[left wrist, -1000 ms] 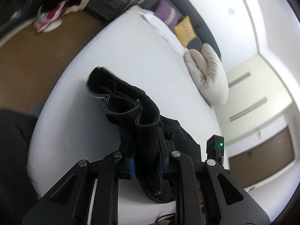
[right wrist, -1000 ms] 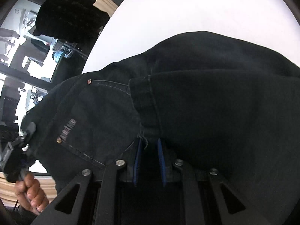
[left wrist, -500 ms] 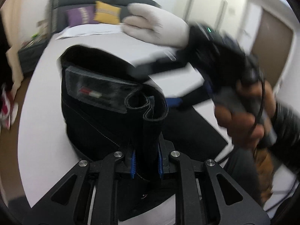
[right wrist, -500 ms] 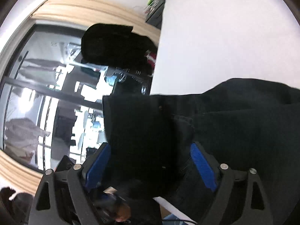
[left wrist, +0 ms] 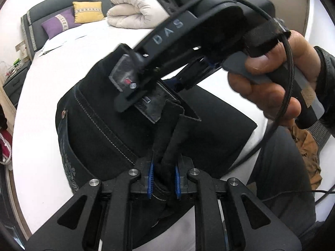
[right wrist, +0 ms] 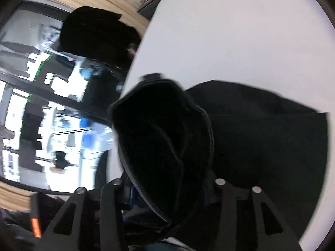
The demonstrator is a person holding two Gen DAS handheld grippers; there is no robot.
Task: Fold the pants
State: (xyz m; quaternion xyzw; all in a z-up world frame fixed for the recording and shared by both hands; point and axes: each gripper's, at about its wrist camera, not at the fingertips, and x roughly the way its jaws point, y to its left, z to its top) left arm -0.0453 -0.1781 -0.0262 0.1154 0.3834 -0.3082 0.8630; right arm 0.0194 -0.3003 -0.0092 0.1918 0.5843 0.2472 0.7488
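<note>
Black denim pants (left wrist: 108,129) hang over the white bed (left wrist: 52,69). My left gripper (left wrist: 163,181) is shut on a bunched fold of the waistband and holds it up. In the left wrist view the right gripper (left wrist: 146,87) reaches in from the upper right, held by a hand (left wrist: 272,77), its fingers at the waistband's far edge. In the right wrist view the pants (right wrist: 163,142) bulge between the wide-apart fingers of my right gripper (right wrist: 167,196); whether the fingers grip the cloth is hidden.
A grey headboard with a purple pillow (left wrist: 57,22) and a yellow pillow (left wrist: 88,11) stands at the far end, beside a rolled cream duvet (left wrist: 134,10). A nightstand (left wrist: 12,79) is at left. A dark garment (right wrist: 94,33) hangs by the window.
My right gripper opened, left the pants leg and swung over to the waistband beside my left gripper. My left gripper kept its hold and turned toward the headboard.
</note>
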